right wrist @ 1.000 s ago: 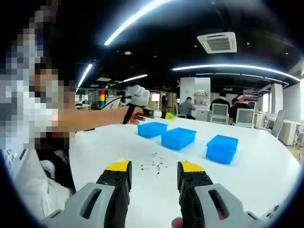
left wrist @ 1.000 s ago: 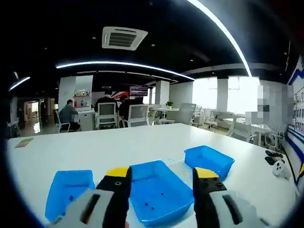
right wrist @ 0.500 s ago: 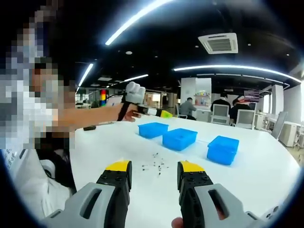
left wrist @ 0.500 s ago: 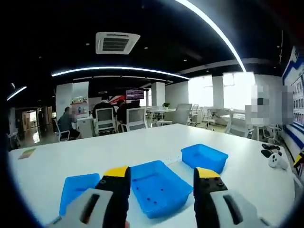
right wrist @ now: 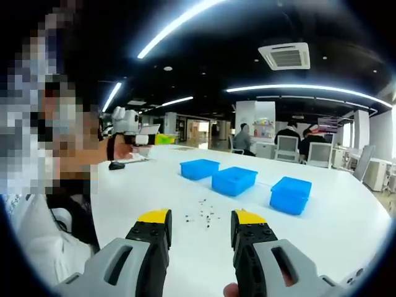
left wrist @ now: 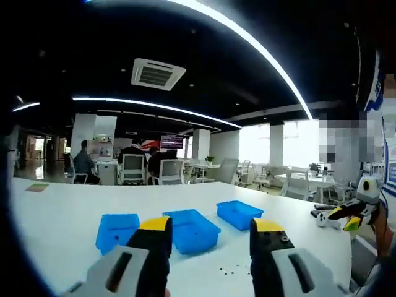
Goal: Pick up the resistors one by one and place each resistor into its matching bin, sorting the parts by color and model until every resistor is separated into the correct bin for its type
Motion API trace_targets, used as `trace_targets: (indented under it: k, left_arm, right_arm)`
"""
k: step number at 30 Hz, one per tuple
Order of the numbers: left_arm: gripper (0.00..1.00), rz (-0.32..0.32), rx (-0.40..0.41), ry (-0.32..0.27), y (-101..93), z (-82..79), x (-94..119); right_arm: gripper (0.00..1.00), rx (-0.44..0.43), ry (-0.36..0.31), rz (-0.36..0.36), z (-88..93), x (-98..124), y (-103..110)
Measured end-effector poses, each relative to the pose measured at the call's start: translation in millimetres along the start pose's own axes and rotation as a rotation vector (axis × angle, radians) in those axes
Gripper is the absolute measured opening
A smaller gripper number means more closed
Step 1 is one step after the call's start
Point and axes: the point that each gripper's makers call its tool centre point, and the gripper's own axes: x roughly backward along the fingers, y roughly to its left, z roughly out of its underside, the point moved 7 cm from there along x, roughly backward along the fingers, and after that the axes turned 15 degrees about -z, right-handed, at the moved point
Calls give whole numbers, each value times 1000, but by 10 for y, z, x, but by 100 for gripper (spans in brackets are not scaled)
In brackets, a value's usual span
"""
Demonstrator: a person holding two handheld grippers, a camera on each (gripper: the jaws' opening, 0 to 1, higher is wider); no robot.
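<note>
I've got the big white table [right wrist: 322,229] spread out ahead of me, running far back into the office, and on it three blue bins: in the right gripper view the far-left bin [right wrist: 199,169], the middle bin [right wrist: 234,180] and the nearest right bin [right wrist: 290,193] sit in a loose row, spaced apart, I'd say so each resistor type gets its own tub. Nearer me, the resistors [right wrist: 201,216] lie as a scatter of tiny dark specks, short of the bins and just beyond my jaw tips; colours and models are too small to read from here. My right gripper [right wrist: 200,226] hangs above the table, jaws parted wide, nothing between them, lined up roughly on that scatter, which I judge is where the first pick happens. My left gripper [left wrist: 207,230] is likewise spread and carrying nothing, looking across the bins from the other side, with a few specks [left wrist: 228,270] low between its jaws.
</note>
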Motion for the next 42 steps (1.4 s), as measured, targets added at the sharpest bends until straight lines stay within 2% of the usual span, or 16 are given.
trace_targets:
  k: [2,5,9,13,17,21,27,28,30,31,33,36,38,40,42]
  left_arm:
    - [50,-23,-13,-36,62,52,147]
    - [50,-35,-17,-46,150,171,364]
    - [49,-23,-6,-62,219,305,616]
    - [47,-21,-12,-77,246,408,779]
    - [46,-40,-21,-50,324,508,773]
    - [45,-44,3,-50,329,503,755]
    - [45,-6,-36,-29,192,462,644]
    - [46,4,-45,-12,155,458,613]
    - [44,-25,-39,126,118,536,524]
    - [43,-25,-78,156,104,560,472]
    - [41,-9,-148,197,40,571,366]
    - [41,26,-112,246,-75,529,261]
    - [37,37,-94,295,-141,500,173]
    - [32,29,-131,341,-174,491,84]
    - [31,45,-182,372,-227,497,-6]
  right_arm:
    - [40,1,0,1,-5,-3,-2]
    - [40,3,3,-1,-6,-4,0]
    - [41,2,3,8,-5,23,-24]
    - [41,-3,3,17,4,34,-44]
    - [41,-5,4,12,10,23,-38]
    - [42,-3,3,12,11,28,-28]
    - [42,-7,2,21,15,50,-46]
    - [42,-8,4,22,20,53,-50]
    - [42,-10,3,23,22,56,-54]
    - [42,-10,3,23,22,59,-56]
    - [42,-10,3,24,23,66,-55]
    - [42,-9,3,28,18,84,-61]
    - [42,-8,1,33,11,94,-70]
    - [42,-8,-1,35,7,99,-74]
    - [42,-8,0,35,5,103,-75]
